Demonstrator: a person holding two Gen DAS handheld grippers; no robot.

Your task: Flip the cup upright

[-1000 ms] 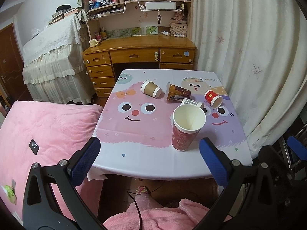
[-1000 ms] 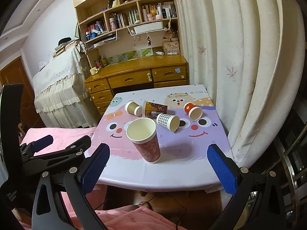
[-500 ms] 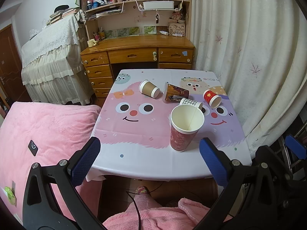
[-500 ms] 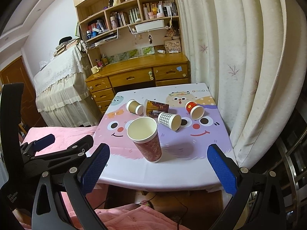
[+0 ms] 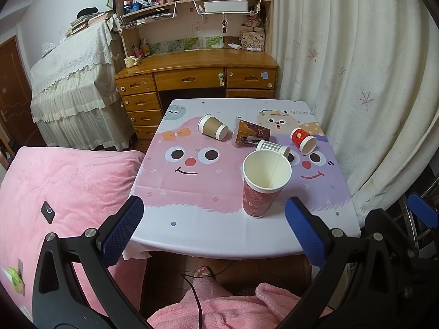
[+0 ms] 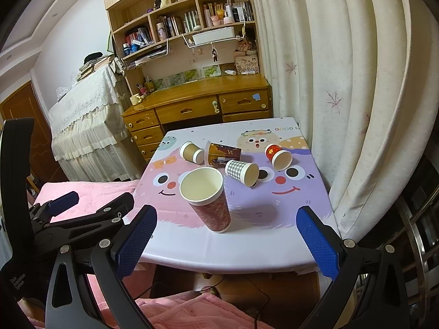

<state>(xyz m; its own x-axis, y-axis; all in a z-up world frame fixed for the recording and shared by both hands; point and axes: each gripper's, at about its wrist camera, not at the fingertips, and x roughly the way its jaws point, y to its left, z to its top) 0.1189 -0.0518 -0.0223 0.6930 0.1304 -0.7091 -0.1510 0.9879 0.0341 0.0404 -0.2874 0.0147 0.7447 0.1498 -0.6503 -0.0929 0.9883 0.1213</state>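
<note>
A small table (image 5: 192, 230) with a cartoon-face cloth stands in a bedroom, in front of a wooden desk (image 5: 197, 65) and beside a cream curtain (image 5: 370, 82). One tall red cup (image 5: 260, 189) stands upright near the front edge, mouth open to the ceiling. Behind it four cups lie on their sides: a brown cup (image 5: 212, 126), a dark printed cup (image 5: 251, 135), a checked cup (image 5: 271, 147) and a small red cup (image 5: 303, 140). These look like the ones left to right.

The left gripper (image 5: 214, 227) hangs wide open and empty, short of the table's near edge. The right gripper (image 6: 227, 240) is also spread wide, holding nothing, with the upright cup framed between its fingers. Both appear pulled back to leave the standing cup alone and give room for lining up on a fallen one; the checked cup lies nearest.
</note>
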